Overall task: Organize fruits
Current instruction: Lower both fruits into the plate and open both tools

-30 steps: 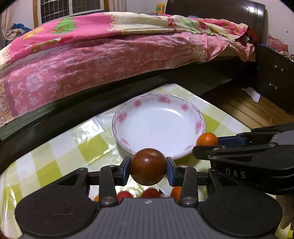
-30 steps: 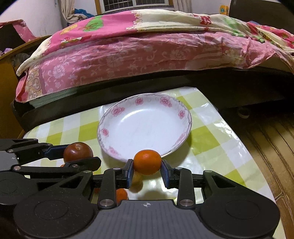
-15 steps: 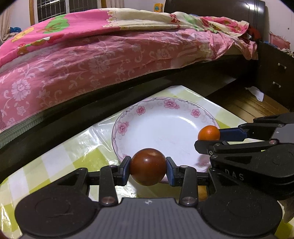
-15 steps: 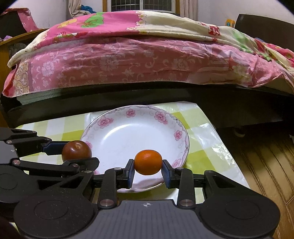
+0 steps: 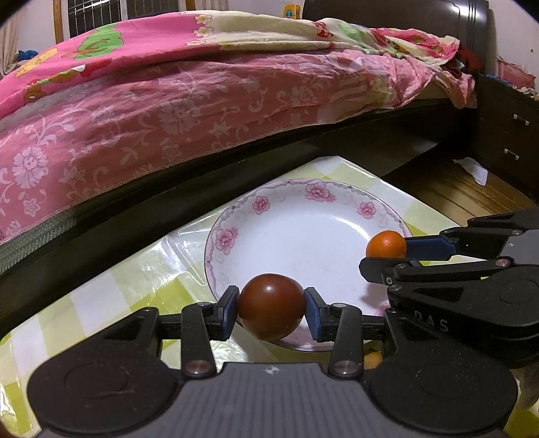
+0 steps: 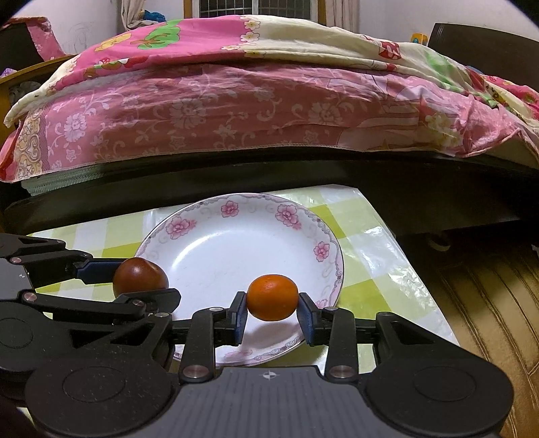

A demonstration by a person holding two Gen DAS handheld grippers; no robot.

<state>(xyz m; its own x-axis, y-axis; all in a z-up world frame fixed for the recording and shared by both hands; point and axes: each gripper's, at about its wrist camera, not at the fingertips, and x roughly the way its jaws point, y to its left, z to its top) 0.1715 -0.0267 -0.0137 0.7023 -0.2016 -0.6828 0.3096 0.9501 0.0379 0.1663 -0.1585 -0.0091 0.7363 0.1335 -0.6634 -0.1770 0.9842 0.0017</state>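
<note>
It was a home bedroom: a bed (image 5: 188, 111) under pink floral bedding (image 6: 235, 111), a dark headboard (image 5: 397, 17), wooden floor (image 5: 471, 192), and barred window (image 6: 252, 7).

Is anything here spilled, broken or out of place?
Nothing stands out. The flowered plate sits flat and whole on the checked tablecloth. The left gripper has a dark red fruit between its jaws, the right gripper an orange one, both over the plate. No spills show.
</note>
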